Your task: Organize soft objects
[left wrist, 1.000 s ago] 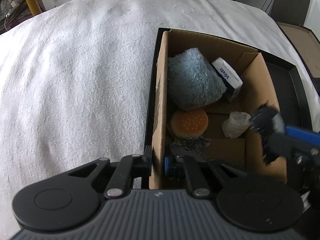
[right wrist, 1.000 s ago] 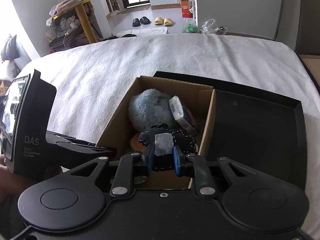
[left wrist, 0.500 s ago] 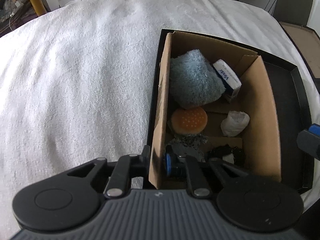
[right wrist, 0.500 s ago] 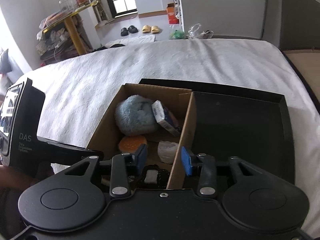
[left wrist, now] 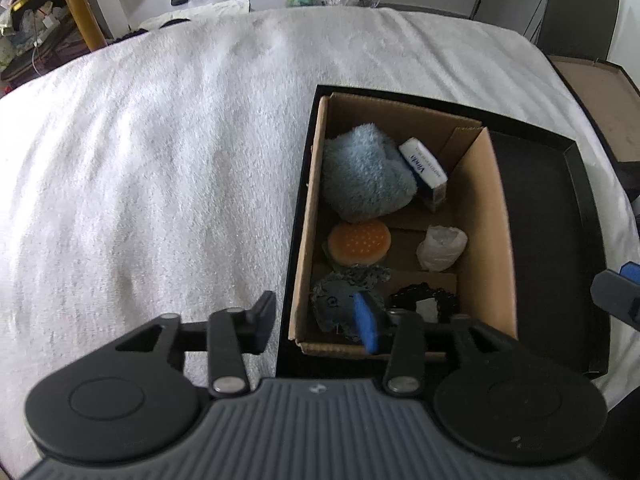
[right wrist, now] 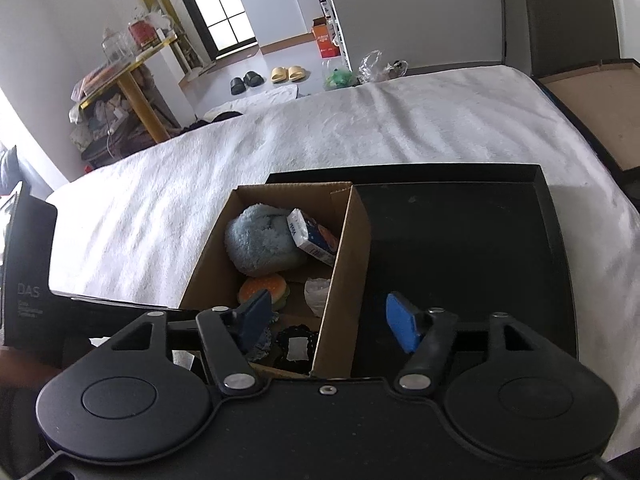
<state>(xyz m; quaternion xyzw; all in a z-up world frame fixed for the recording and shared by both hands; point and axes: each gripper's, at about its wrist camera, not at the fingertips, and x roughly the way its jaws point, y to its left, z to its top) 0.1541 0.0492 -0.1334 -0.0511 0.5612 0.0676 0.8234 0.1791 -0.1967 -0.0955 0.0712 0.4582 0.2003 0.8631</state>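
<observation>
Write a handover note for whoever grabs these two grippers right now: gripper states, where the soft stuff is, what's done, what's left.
Left gripper: jaws just opened, holding nothing, over the box's near left corner.
Right gripper: jaws just opened, holding nothing, straddling the box's right wall.
In the cardboard box: blue plush, tissue pack, burger toy, white wad, grey knit piece, black piece.
Done: all six lie in the box.
Left: no soft thing shows outside it on the bed or tray; check beyond view.
</observation>
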